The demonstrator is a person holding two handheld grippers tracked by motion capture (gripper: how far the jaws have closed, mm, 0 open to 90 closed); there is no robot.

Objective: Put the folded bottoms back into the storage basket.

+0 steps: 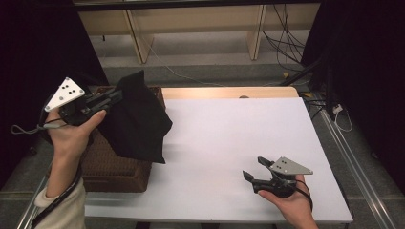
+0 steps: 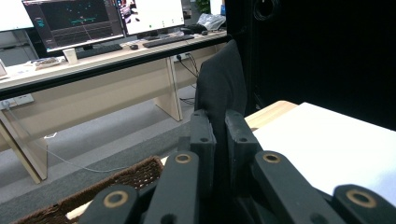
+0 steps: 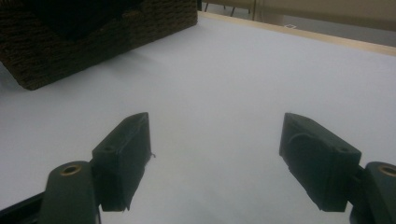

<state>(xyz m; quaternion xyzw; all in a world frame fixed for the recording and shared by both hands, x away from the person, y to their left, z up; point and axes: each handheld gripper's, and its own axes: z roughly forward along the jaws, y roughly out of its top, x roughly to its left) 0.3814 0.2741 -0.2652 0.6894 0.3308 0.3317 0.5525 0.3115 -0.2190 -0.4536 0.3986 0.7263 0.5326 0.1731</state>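
The desk (image 1: 239,143) is a broad white sheet with a bare wooden strip along its far edge. At its left end stands a brown wicker basket (image 1: 114,167), its woven wall also seen from the right gripper view. Over the basket hangs a black cloth (image 1: 138,124), lifted clear of the desk, its lower corner drooping past the basket's right rim.

The cloth looks light, limp and unbreakable; it folds under its own weight, so it probably swings and drags rather than keeping any shape. A pinch on an edge or corner should suit it best, and 1 bunched fold gives more bite than a single layer.

The left gripper (image 1: 112,98) has its fingers (image 2: 203,140) pressed almost together on the cloth's upper edge, carrying it. The right gripper (image 1: 255,169) rests low near the desk's front right, its 2 fingers (image 3: 123,154) spread wide with nothing between them.
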